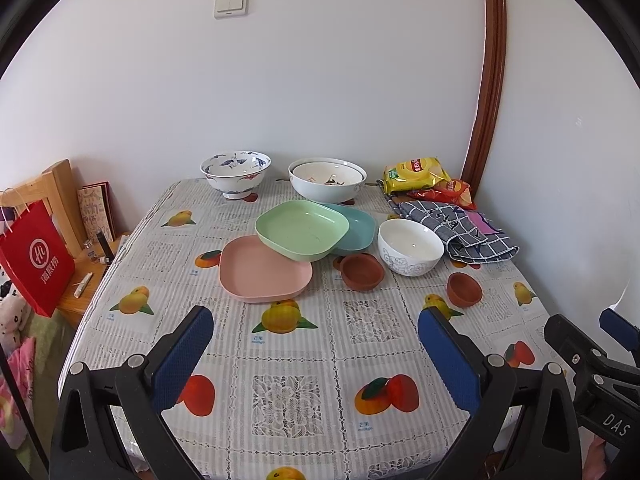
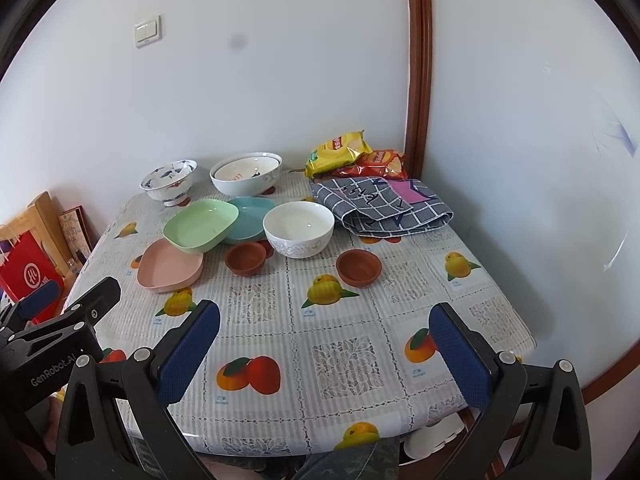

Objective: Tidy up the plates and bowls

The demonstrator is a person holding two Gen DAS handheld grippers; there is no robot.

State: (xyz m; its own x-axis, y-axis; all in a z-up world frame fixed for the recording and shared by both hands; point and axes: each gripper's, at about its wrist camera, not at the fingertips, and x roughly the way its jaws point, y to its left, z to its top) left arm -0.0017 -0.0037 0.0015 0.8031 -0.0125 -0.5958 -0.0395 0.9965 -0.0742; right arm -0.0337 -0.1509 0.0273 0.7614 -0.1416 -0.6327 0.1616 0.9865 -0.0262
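Note:
On the fruit-print tablecloth (image 1: 288, 360) a green plate (image 1: 302, 230) (image 2: 200, 224) leans on a pink plate (image 1: 264, 272) (image 2: 170, 268) and a teal plate (image 1: 358, 228) (image 2: 250, 218). A white bowl (image 1: 410, 246) (image 2: 298, 228) stands to their right, with two small brown clay bowls (image 1: 362, 272) (image 1: 464, 289) in front. At the back stand a blue-patterned bowl (image 1: 235, 174) (image 2: 170, 180) and two nested white bowls (image 1: 327, 180) (image 2: 246, 178). My left gripper (image 1: 316, 360) and right gripper (image 2: 324, 352) hover open over the near table edge, holding nothing.
Snack bags (image 1: 424, 176) (image 2: 352, 154) and a folded checked cloth (image 1: 460, 230) (image 2: 384, 208) lie at the back right by the wall. A red paper bag (image 1: 36, 260) and a wooden chair (image 1: 60, 192) stand left of the table.

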